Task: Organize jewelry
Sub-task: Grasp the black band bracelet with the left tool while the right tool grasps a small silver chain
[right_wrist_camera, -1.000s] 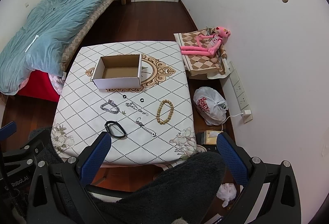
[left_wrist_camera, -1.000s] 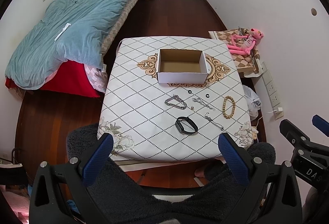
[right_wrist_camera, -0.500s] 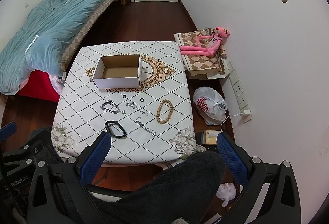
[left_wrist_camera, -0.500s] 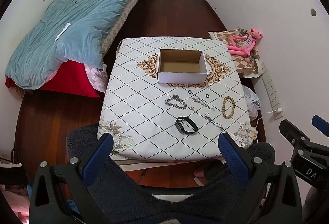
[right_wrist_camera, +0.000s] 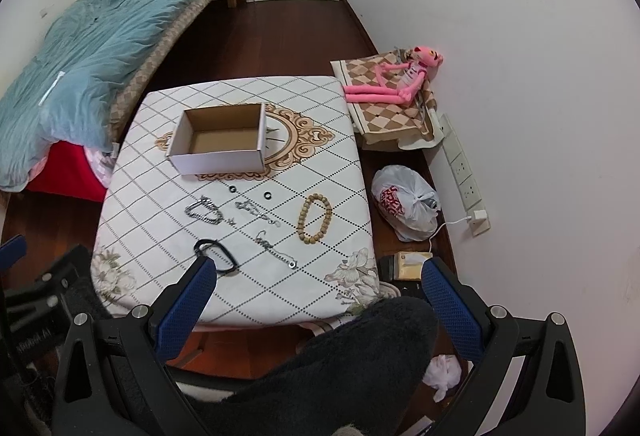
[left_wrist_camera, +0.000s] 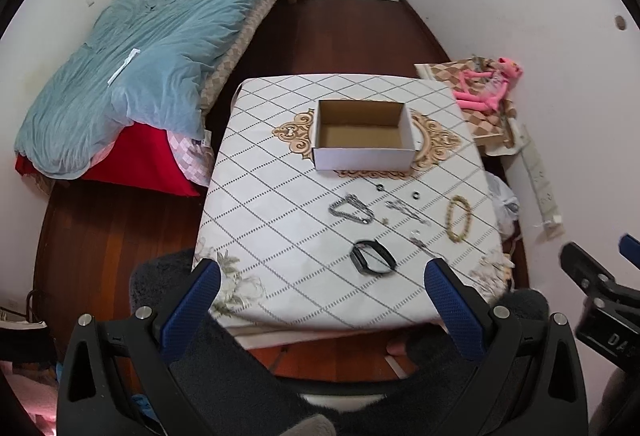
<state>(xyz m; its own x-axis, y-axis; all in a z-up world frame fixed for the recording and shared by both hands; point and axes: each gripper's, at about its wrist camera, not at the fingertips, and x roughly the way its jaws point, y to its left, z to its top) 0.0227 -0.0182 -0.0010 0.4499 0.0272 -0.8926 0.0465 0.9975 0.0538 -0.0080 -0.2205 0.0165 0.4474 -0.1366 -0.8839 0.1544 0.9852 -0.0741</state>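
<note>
An open, empty cardboard box (left_wrist_camera: 363, 134) (right_wrist_camera: 219, 139) stands mid-table on the diamond-patterned cloth (left_wrist_camera: 260, 196) (right_wrist_camera: 152, 192). In front of it lie a black band (left_wrist_camera: 373, 256) (right_wrist_camera: 216, 254), a silver chain bracelet (left_wrist_camera: 350, 208) (right_wrist_camera: 203, 211), a wooden bead bracelet (left_wrist_camera: 458, 212) (right_wrist_camera: 315, 213), thin silver chains (left_wrist_camera: 406, 210) (right_wrist_camera: 276, 246) and two small dark rings (left_wrist_camera: 417, 194) (right_wrist_camera: 267, 194). My left gripper (left_wrist_camera: 320, 284) is open and empty, held high before the table's near edge. My right gripper (right_wrist_camera: 320, 282) is open and empty too, above the near right corner.
A bed with a blue quilt (left_wrist_camera: 140, 64) stands left of the table. A pink plush toy (right_wrist_camera: 394, 80) on a checked cushion, a white plastic bag (right_wrist_camera: 404, 204) and a wall power strip (right_wrist_camera: 462, 172) are at the right. Dark fuzzy fabric (right_wrist_camera: 340, 364) fills the foreground.
</note>
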